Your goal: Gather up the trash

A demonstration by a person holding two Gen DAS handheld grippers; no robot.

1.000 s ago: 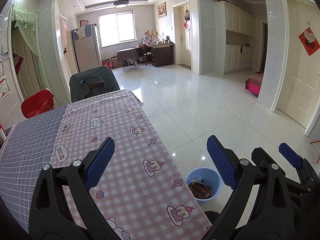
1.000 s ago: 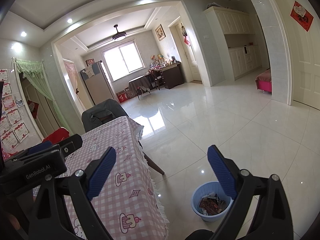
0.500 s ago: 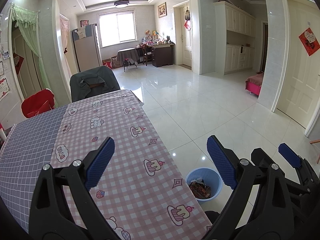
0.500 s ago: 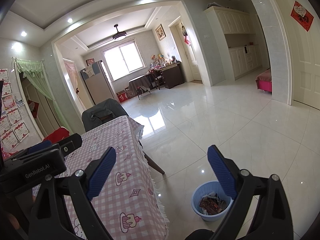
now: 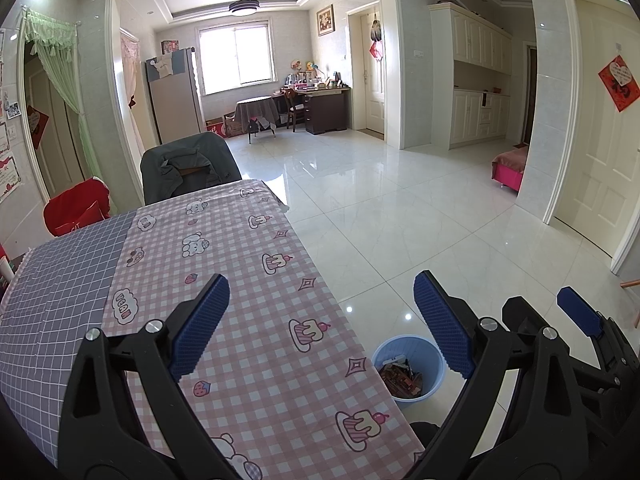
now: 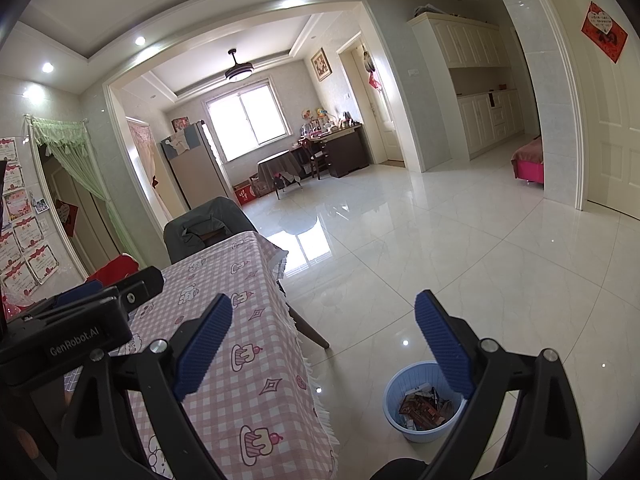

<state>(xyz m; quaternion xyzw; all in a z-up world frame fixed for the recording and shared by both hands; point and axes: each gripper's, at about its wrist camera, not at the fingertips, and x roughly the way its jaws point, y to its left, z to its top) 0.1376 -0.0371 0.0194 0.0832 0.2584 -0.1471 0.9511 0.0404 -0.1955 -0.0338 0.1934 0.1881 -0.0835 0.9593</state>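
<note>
left wrist view: above the table [image 5: 248,288], facing down its length toward the far room. right wrist view: just off the table's right edge, angled upward. shared: tablecloth, blue bin [image 6: 404,390] on the floor.

In the left wrist view, the right finger of the left gripper [image 5: 320,320] is covering part of the blue bin [image 5: 416,354], and the tablecloth [image 5: 256,320] edge is hiding the bin's left side. The wrappers [image 5: 400,378] inside are showing too small to identify. The right gripper [image 5: 576,312] is being cut off by the frame's right edge. In the right wrist view, the right gripper's [image 6: 322,338] own finger is overlapping the bin [image 6: 404,424], and the left gripper [image 6: 100,292] is running off the left edge.
</note>
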